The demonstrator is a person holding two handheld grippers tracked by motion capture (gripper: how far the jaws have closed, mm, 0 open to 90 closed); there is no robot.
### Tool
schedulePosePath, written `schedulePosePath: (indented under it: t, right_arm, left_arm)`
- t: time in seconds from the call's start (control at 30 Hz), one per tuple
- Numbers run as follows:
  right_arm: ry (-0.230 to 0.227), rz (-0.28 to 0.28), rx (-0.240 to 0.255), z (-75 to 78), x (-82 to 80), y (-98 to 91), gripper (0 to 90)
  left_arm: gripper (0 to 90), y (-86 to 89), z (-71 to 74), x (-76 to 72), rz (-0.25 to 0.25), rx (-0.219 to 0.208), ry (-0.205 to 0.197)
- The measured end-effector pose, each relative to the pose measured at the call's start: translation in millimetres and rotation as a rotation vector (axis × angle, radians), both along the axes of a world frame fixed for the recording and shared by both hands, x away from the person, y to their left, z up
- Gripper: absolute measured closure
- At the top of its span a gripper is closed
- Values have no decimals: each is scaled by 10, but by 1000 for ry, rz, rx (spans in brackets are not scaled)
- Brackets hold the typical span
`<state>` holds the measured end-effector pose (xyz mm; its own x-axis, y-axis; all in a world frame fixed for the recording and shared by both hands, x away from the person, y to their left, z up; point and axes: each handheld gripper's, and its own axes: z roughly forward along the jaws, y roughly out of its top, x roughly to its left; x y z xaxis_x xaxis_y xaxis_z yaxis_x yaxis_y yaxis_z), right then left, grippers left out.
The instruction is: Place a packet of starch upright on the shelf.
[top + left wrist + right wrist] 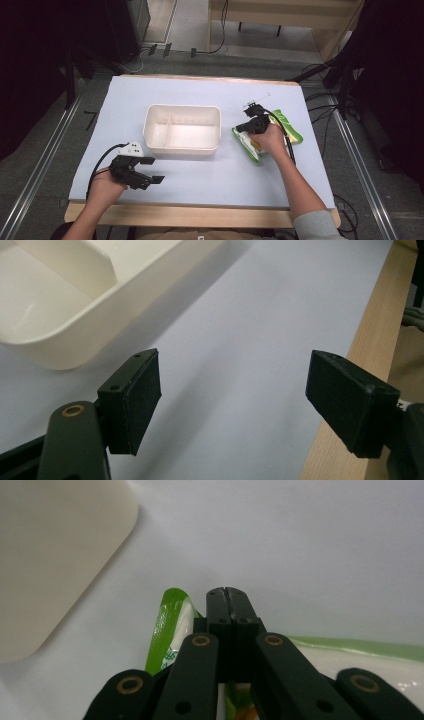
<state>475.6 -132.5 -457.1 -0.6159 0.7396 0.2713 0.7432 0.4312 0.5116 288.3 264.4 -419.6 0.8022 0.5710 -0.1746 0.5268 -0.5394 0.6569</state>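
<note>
Right tongs (230, 597) pressed together above a glossy green-and-white pouch (287, 125); left tongs (232, 405) gape wide.

text: none legible | green pouch (251, 145): print too small and blurred to read

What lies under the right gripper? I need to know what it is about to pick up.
A green and white snack pouch lies on the table beneath the right gripper, whose jaws are shut. The hand covers the pouch's middle, so its label cannot be read.
</note>
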Motion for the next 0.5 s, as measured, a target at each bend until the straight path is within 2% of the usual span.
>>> schedulePosePath:
  t: [0.2,0.37,0.5]
  right_arm:
    - [-4,44,0,4,-166,26,900]
    - [12,76,8,12,-333,32,900]
    - [18,100,13,13,-415,25,900]
  left_arm:
    - [228,3,-3,-2,6,-7,-2]
    - [227,2,1,-6,4,5,0]
    - [228,8,-2,-5,7,-5,-1]
